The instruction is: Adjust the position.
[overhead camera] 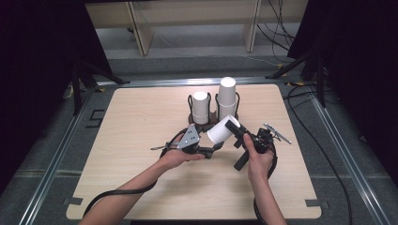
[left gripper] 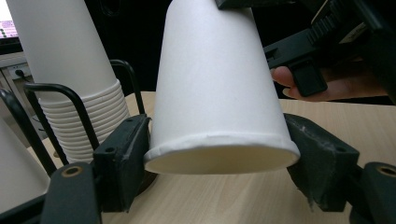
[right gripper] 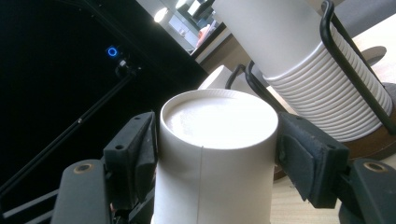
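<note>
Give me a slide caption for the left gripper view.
Left gripper clamps the rim of a white paper cup beside a cup stack in its wire holder.

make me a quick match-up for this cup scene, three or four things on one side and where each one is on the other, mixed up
Things:
1. loose cup
2. taller stack
3. shorter stack
4. left gripper

Places:
A. left slot of the wire holder
B. at the loose cup's wide rim
C. tilted, between both grippers
D. right slot of the holder

Pairs: 1-C, 2-D, 3-A, 4-B

Pale wooden table [overhead camera: 141, 187]; grey floor [overhead camera: 187, 61]; black curtains [overhead camera: 37, 56]; light wooden bench [overhead camera: 187, 14] behind
</note>
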Action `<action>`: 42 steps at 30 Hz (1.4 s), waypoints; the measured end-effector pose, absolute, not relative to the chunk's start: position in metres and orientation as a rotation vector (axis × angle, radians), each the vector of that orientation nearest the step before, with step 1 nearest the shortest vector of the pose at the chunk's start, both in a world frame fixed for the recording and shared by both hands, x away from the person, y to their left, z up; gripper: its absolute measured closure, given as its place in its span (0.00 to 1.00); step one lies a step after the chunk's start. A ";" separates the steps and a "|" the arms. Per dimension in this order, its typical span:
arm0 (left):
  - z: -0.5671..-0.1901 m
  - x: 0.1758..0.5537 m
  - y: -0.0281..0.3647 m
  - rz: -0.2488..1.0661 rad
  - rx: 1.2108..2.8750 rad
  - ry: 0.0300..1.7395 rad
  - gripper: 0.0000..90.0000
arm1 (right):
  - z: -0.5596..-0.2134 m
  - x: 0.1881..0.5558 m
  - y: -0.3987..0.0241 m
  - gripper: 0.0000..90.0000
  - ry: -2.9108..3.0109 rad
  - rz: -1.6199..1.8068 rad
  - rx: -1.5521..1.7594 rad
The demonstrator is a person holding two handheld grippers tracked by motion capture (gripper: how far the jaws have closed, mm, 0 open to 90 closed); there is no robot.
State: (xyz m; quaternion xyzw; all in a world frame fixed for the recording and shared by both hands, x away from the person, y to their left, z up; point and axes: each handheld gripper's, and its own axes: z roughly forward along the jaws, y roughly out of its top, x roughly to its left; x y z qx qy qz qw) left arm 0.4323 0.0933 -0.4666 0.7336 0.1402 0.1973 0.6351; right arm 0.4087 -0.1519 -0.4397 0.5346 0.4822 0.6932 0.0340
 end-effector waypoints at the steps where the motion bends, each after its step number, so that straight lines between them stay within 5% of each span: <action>1: -0.466 0.432 0.094 0.448 1.679 0.321 0.29 | -0.439 0.408 -0.152 0.34 1.479 2.148 1.641; 42: -0.440 0.442 0.122 0.430 1.912 0.190 0.35 | -0.442 0.385 -0.197 0.29 1.716 1.749 1.318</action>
